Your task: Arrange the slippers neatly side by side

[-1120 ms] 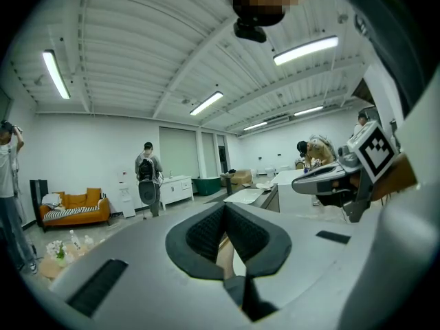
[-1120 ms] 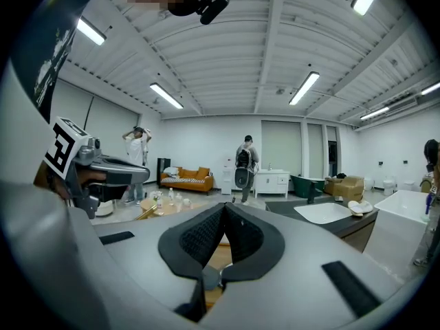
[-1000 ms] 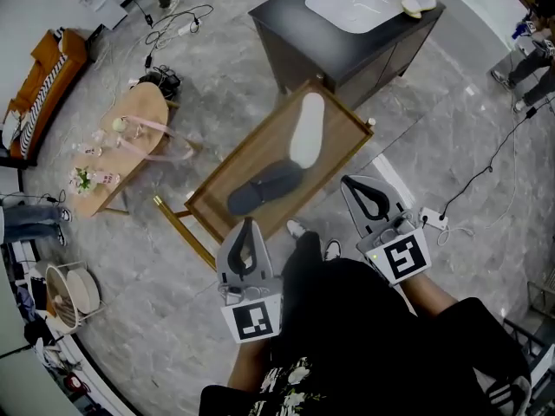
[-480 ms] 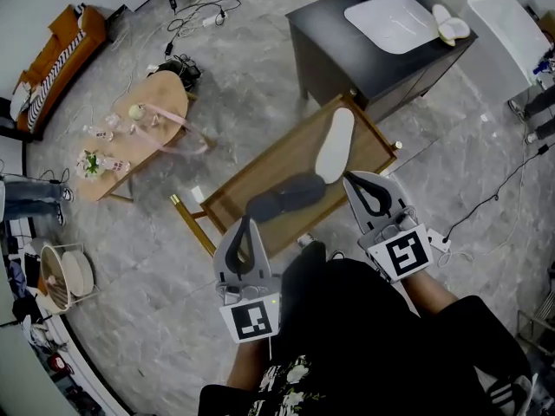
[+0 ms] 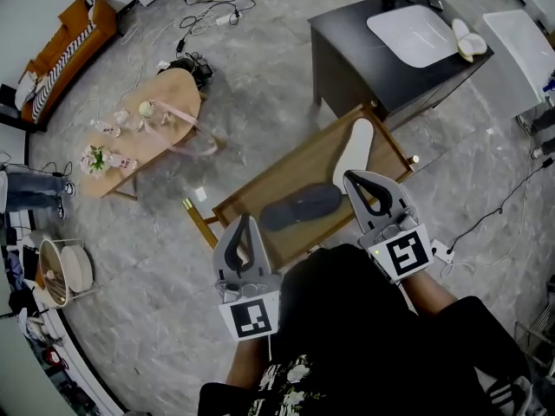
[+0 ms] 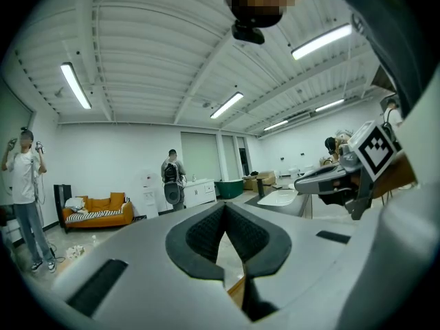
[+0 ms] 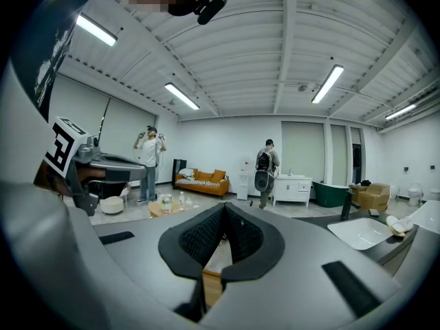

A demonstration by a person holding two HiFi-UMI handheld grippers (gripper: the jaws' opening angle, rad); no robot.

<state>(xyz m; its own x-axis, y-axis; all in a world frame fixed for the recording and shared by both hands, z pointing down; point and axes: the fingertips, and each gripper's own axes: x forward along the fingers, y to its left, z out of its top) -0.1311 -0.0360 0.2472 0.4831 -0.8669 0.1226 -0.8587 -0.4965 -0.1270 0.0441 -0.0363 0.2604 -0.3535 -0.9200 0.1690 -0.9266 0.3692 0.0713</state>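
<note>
Grey left tongs (image 5: 244, 221) and right tongs (image 5: 354, 180), black-padded, marker cube (image 5: 252, 317) on each; black top (image 5: 347, 319), white print.

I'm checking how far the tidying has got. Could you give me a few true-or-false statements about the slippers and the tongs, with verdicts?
The dark slipper and the white slipper lie neatly side by side. False: the white one lies at an angle past the dark one's end.
Both slippers are on the wooden table. True.
The left tongs and right tongs are shut and empty. True.
The white basin stands on the wooden table. False: it sits on the black cabinet.
</note>
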